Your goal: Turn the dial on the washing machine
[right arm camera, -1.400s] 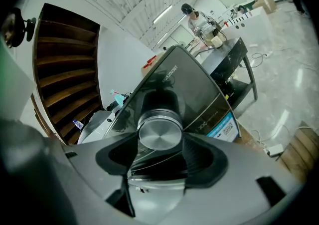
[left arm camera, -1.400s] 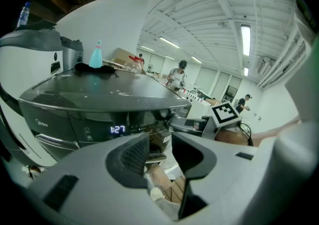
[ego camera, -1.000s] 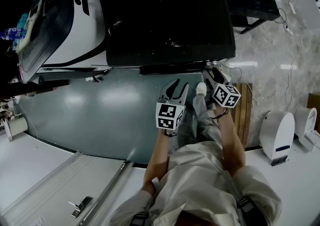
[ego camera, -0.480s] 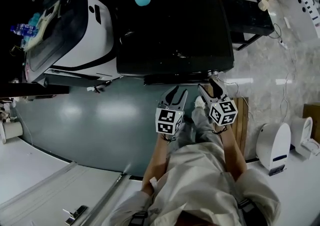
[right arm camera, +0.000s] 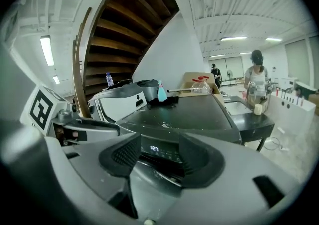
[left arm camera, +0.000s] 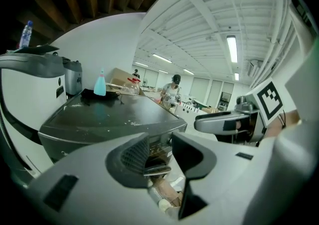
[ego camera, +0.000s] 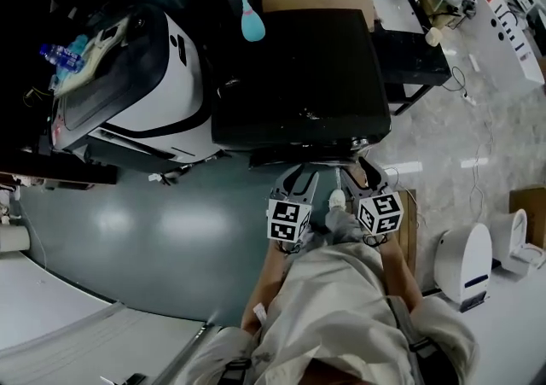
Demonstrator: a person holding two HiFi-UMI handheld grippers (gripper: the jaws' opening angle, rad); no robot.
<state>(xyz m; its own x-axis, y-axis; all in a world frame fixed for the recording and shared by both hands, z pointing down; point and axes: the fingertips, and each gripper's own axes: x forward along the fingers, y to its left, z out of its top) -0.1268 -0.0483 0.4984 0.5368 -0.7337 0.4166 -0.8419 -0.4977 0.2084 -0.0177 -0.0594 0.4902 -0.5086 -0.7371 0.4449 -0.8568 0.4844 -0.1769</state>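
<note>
1. Black lid and dark front mark the washing machine (ego camera: 299,76). It stands with a white machine (ego camera: 145,76) just beside its left edge and a low black table (ego camera: 414,42) near its back right corner.
2. The dial (right arm camera: 149,181), as I judge it, is the pale rounded part on the machine's front edge, under the lit display (right arm camera: 152,149). I cannot be fully sure that it is the dial.
3. The right gripper (ego camera: 360,172) points straight at this front edge, probably so that the jaws can take the dial from both sides. Its jaws are closing with a narrow gap left. The pale part lies low between them, and the pads do not clearly press on it yet.
4. The left gripper (ego camera: 297,180) hovers just beside the right one, with its jaws apart and nothing in them. It seems to wait out of the way.
5. For moving, the teal floor (ego camera: 153,221) on the person's left shows no obstacle. On the right, a wooden board (ego camera: 411,221) lies near the feet. Because the grippers are so near each other, any turn of the right one has little side room.
</note>
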